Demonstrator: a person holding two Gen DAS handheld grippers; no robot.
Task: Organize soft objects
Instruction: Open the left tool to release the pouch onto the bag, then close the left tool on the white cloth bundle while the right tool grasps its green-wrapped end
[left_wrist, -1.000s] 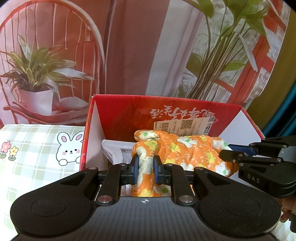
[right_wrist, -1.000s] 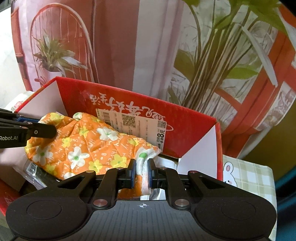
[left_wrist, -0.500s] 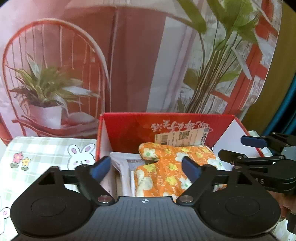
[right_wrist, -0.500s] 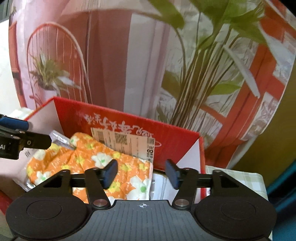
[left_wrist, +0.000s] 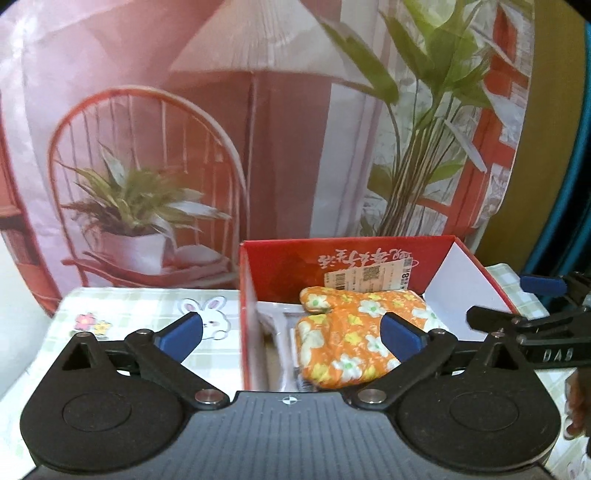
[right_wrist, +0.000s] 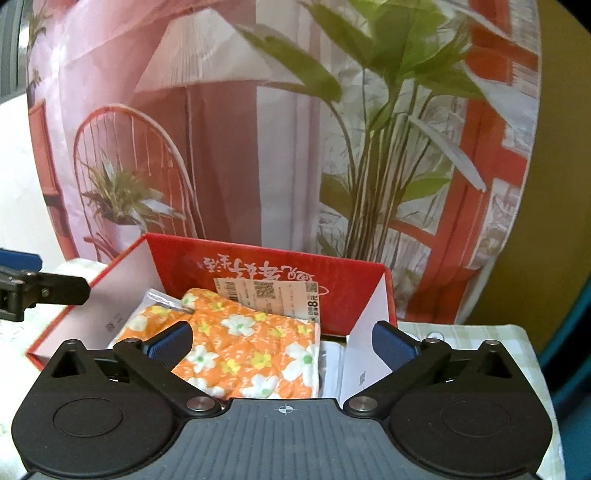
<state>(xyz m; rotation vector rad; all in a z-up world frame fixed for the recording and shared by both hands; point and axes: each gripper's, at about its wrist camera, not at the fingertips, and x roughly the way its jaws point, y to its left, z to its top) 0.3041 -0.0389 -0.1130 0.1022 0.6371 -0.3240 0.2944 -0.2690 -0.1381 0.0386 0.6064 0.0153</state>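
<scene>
An orange oven mitt with white and yellow flowers (left_wrist: 351, 332) lies flat inside a red cardboard box (left_wrist: 332, 258); it also shows in the right wrist view (right_wrist: 251, 350), in the same box (right_wrist: 280, 266). My left gripper (left_wrist: 291, 336) is open and empty, held back above the box's near edge. My right gripper (right_wrist: 282, 341) is open and empty, also held back from the mitt. The right gripper's fingers (left_wrist: 517, 321) show at the right of the left wrist view. Clear plastic packets (left_wrist: 277, 332) lie under the mitt.
The box stands on a green checked cloth with a rabbit print (left_wrist: 207, 314). A printed backdrop of a chair, potted plant and lamp (left_wrist: 258, 147) hangs close behind the box. A white price label (right_wrist: 269, 295) sits on the box's back wall.
Both grippers were shut on the mitt one second ago. They opened, let it drop into the box, and have drawn back and up.
</scene>
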